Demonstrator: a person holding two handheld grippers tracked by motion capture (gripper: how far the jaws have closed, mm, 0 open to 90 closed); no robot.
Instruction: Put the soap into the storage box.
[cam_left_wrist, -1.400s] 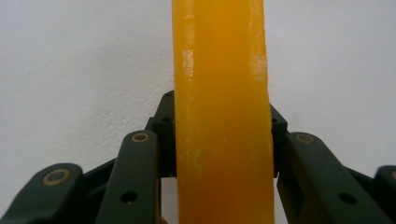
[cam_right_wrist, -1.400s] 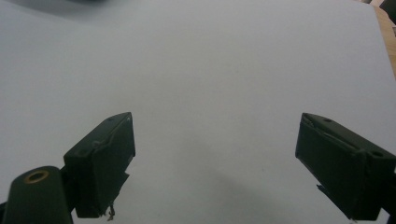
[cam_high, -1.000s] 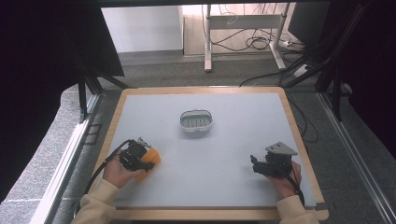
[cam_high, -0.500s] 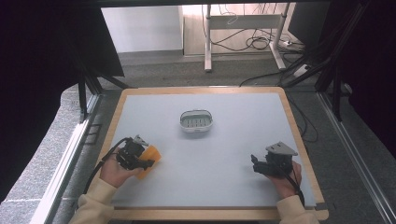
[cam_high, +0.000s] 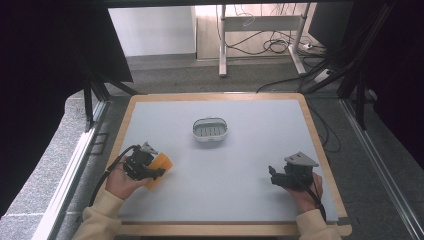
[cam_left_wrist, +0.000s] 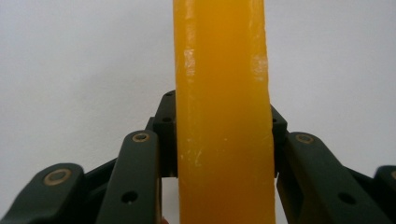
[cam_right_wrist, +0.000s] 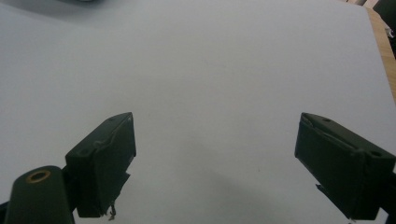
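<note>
In the lower left of the high view, the left gripper (cam_high: 156, 171) is clamped on an orange bar (cam_high: 159, 167), which sticks out past the jaws toward the middle of the table (cam_high: 260, 130). In the left gripper view the bar (cam_left_wrist: 222, 112) runs straight up the centre of the frame, from the bottom edge to the top, with a black jaw pressed flat against each of its sides. The bar looks waxy and slightly translucent; whether it touches the table cannot be told.

In the lower right of the high view, the right gripper (cam_high: 274, 178) sits low over the table in the person's hand. In the right gripper view (cam_right_wrist: 215, 163) its jaws stand wide apart with only bare grey tabletop between them.

A white basket (cam_high: 210, 130) rests at the table's centre, well apart from both grippers.
</note>
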